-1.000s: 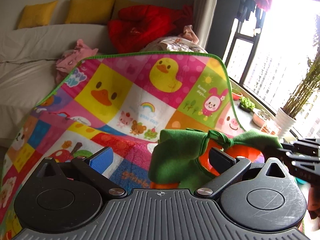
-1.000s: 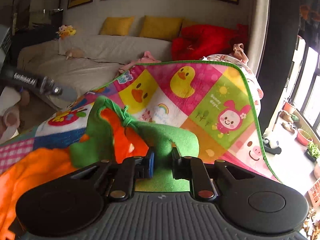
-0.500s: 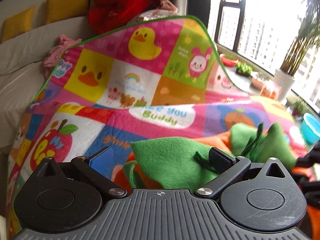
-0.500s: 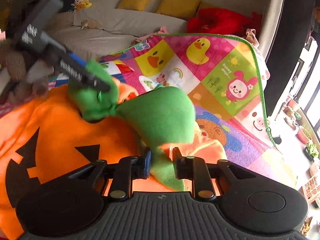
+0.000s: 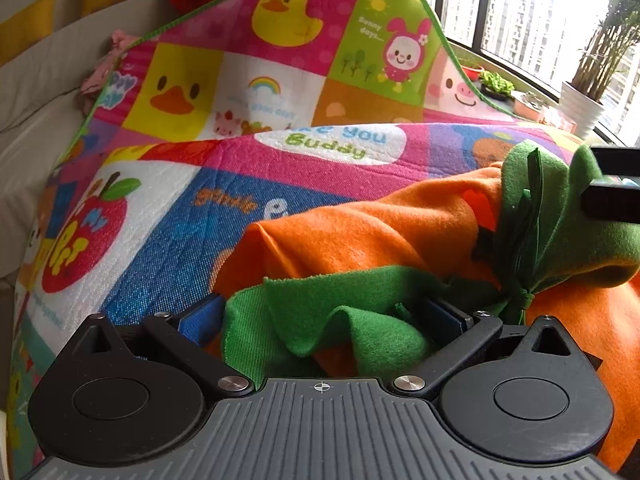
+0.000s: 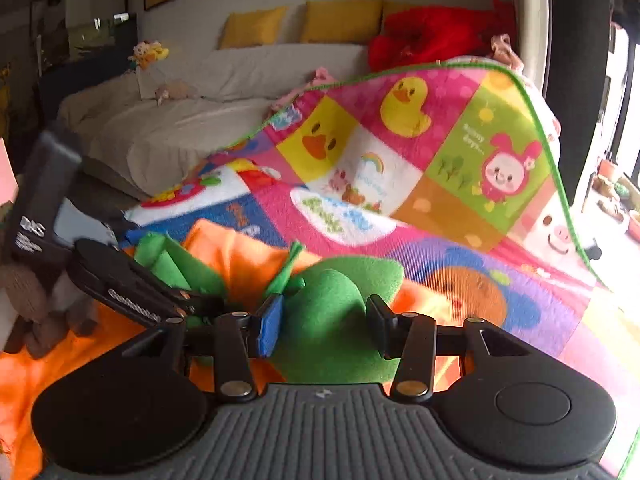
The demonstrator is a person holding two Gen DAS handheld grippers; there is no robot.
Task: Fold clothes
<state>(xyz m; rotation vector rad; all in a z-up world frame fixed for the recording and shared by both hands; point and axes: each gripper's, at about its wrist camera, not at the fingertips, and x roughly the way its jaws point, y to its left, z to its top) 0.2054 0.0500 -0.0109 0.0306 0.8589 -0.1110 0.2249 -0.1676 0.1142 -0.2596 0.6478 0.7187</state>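
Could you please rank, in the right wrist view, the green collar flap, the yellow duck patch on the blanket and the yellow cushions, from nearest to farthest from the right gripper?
1. Green collar flap: between the fingers of the right gripper, whose jaws are opening.
2. Yellow duck patch: further up the blanket, right of centre.
3. Yellow cushions: against the back wall.

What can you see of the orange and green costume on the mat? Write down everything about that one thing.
The costume is soft fleece, mostly orange with a green collar and a thin green tie knotted at the neck. It lies crumpled, not yet folded, on the colourful mat. A green flap sits between the wide-apart fingers of the left gripper, which do not seem to press it. Another green flap lies between the opening jaws of the right gripper, loose rather than pinched.
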